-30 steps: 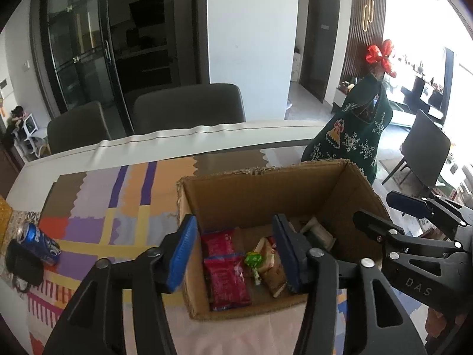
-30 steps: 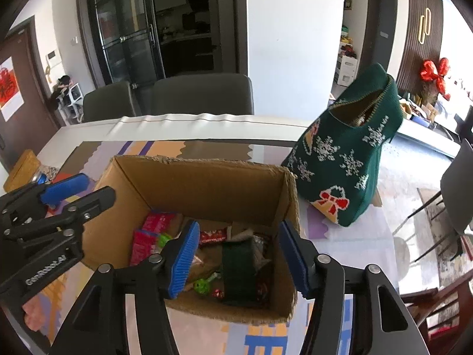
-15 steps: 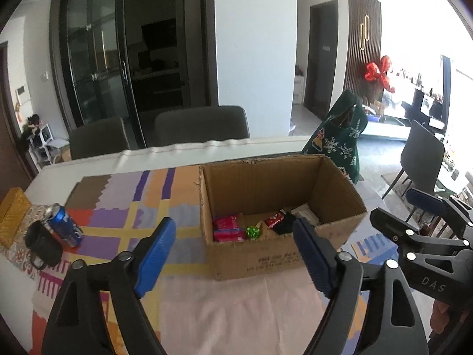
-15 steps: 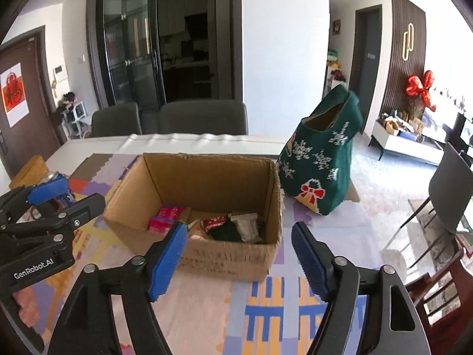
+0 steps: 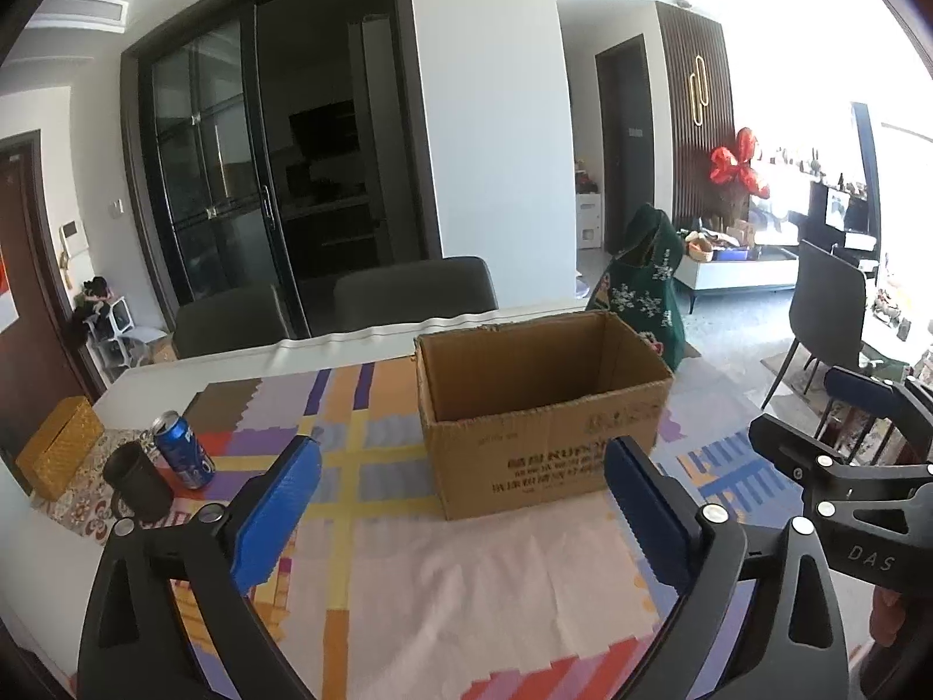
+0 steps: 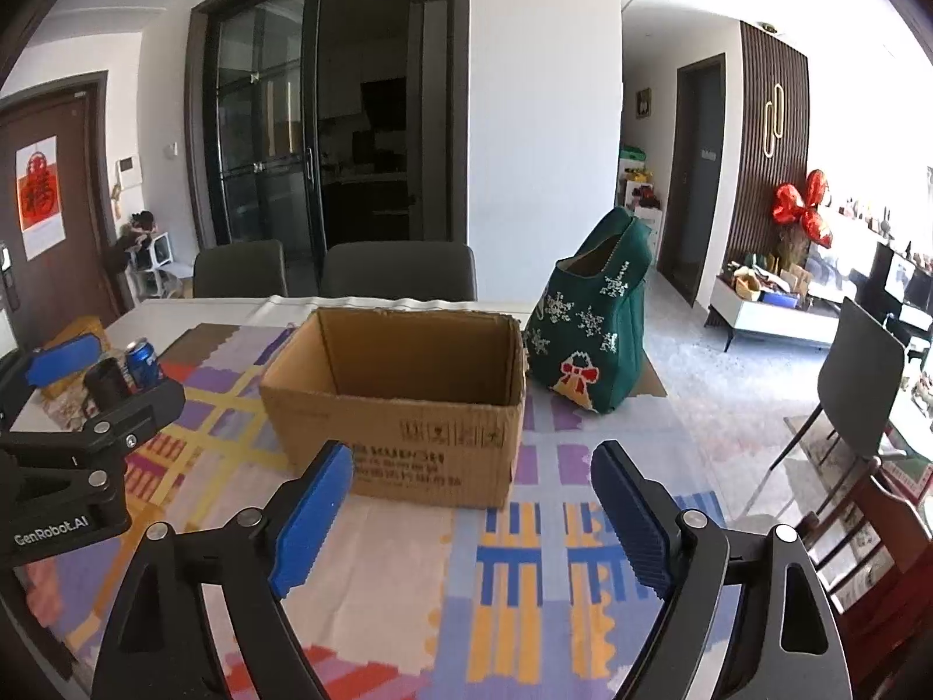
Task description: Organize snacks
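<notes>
An open cardboard box (image 5: 542,408) stands on the table's patchwork cloth (image 5: 350,466), its printed side facing both cameras and its contents hidden behind the near wall from this low angle. The left gripper (image 5: 460,501) hangs in front of the box and well short of it; its jaws have just been opening and now stand wide with nothing between the blue pads (image 5: 274,513). The right gripper (image 6: 466,519) sits alongside it, also short of the box, its jaws likewise just opened and bare. A green knitted bag (image 6: 595,338) with snowflakes and a red bow stands upright just beside the box's right end. At the table's left edge a blue drink can (image 5: 183,449) stands tilted next to a dark cup (image 5: 137,481), with a yellow woven box (image 5: 55,455) beyond them. Two grey chairs (image 6: 396,274) line the far side.
</notes>
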